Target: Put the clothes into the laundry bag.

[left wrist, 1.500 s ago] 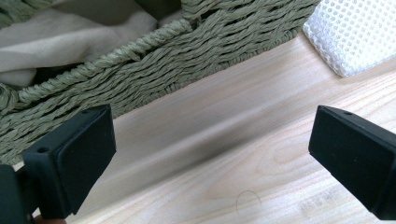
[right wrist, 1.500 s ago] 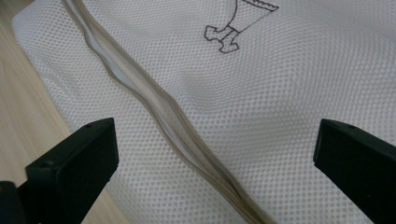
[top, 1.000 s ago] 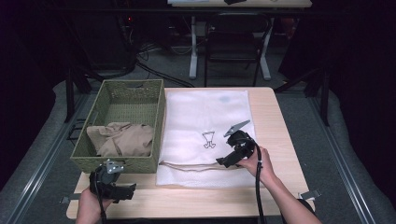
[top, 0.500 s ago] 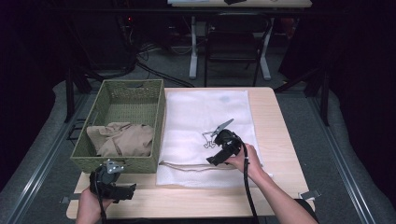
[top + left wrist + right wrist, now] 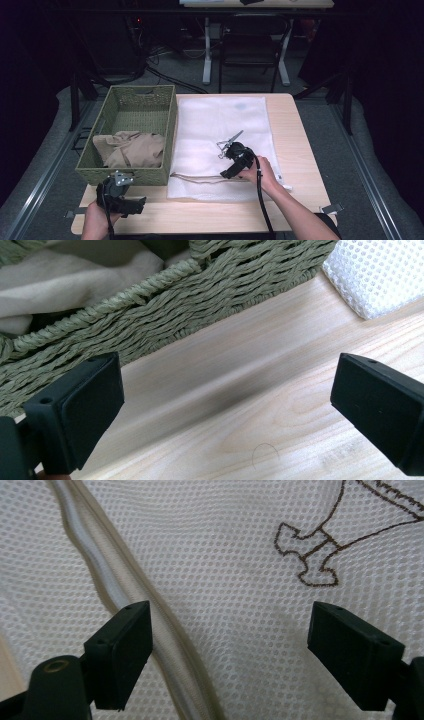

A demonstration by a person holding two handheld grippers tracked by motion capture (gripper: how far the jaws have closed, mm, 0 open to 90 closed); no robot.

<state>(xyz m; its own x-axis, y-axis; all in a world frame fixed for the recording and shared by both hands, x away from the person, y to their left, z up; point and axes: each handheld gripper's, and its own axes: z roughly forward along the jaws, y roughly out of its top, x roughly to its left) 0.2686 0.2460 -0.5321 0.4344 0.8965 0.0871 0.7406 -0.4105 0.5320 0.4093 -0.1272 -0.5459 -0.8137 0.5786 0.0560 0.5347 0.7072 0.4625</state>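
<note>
2 grippers, left [image 5: 225, 405] and right [image 5: 227, 652], hold their jaws spread wide, the right over a white mesh bag [image 5: 220, 125] with a brown drawing, mid-desk.

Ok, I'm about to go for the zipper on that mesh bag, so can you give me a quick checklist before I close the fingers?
1. Right gripper open: ok, its fingers stand wide apart.
2. Right gripper over the mesh bag: ok.
3. Zipper between the fingers: not ok, it runs beside the left finger.
4. Zipper pull located: cannot tell.
5. Left gripper open and holding nothing: ok, it sits above bare table beside the basket.
6. Basket room: cannot tell; beige cloth lies in its near end.
</note>
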